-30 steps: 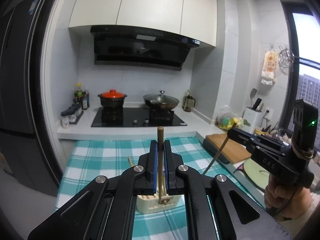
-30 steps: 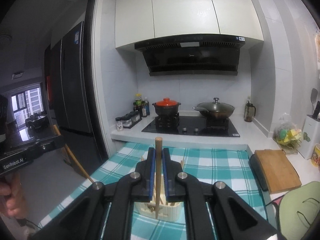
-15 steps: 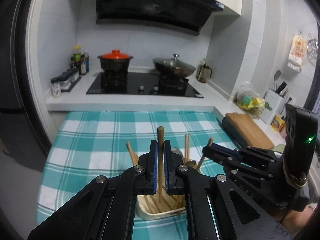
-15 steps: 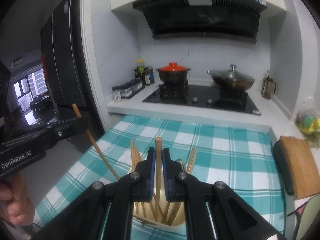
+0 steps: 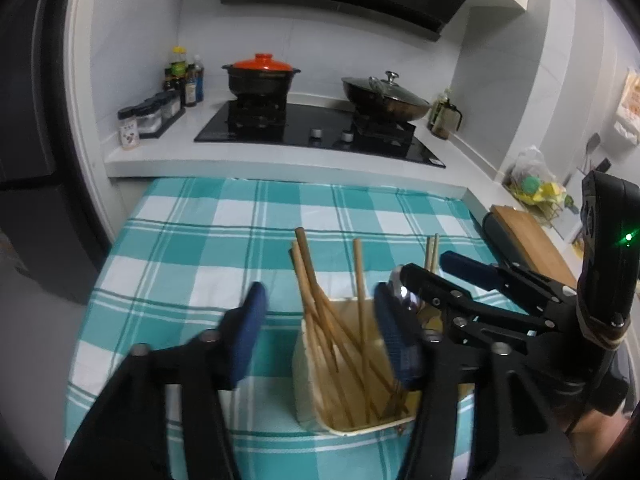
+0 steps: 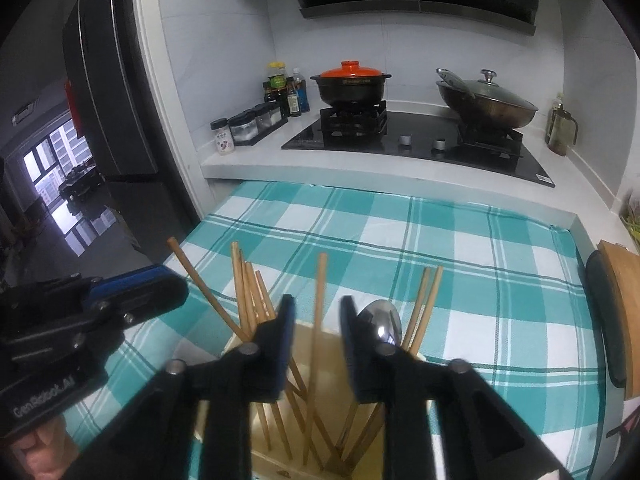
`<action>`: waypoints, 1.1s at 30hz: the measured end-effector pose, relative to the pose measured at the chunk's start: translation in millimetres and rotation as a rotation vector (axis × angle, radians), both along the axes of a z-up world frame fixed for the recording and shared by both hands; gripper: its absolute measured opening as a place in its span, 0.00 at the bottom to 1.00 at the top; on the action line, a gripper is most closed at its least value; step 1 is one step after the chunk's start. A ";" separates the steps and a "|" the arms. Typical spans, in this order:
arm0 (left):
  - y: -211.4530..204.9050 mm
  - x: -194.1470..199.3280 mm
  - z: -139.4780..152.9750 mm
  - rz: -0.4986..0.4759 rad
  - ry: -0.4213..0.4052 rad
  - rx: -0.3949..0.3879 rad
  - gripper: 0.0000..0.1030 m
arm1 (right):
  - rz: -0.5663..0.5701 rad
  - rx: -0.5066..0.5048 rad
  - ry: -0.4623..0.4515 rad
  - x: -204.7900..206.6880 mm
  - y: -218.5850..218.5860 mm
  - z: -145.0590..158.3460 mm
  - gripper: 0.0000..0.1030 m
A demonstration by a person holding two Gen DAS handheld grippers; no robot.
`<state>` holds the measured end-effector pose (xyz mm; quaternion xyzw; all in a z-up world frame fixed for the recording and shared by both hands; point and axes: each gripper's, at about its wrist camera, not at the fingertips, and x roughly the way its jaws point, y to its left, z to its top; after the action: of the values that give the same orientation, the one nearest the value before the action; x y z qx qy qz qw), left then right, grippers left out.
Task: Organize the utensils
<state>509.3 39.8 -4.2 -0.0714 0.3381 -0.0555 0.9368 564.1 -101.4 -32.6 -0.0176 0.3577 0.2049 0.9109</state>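
From my left gripper [image 5: 320,322], the jaws have just been opening and now stand wide with nothing clamped, straddling the wooden chopsticks [image 5: 316,300] leaning in the cream rectangular plastic holder [image 5: 304,380]. My worry here is that the blue pad closest to the holder could catch a leaning stick as I pull back and drag the light holder over on the teal-and-white checked cloth [image 5: 192,248]. Further right, my right gripper [image 6: 316,334] has also been opening, partly apart, with one upright chopstick [image 6: 320,292] standing loose between the pads, apparently not pressed. Lifting crookedly could flick it out. A metal spoon [image 6: 382,322] sits beside it; the sticks fan unevenly.
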 end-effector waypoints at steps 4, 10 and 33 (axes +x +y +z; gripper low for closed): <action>6.1 -43.4 19.7 0.009 -0.087 0.064 0.82 | -0.035 0.040 -0.062 -18.7 -14.3 12.0 0.49; -5.7 -132.4 43.6 0.079 -0.258 0.206 1.00 | -0.066 0.009 -0.187 -89.4 -36.6 40.4 0.64; -41.1 -264.3 11.7 0.196 -0.178 0.283 1.00 | -0.276 -0.011 -0.280 -305.1 -87.7 30.9 0.99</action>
<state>245.0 -1.3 7.6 0.0337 0.2496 0.0782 0.9646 259.0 -189.1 -1.7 -0.0015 0.2278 0.0716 0.9711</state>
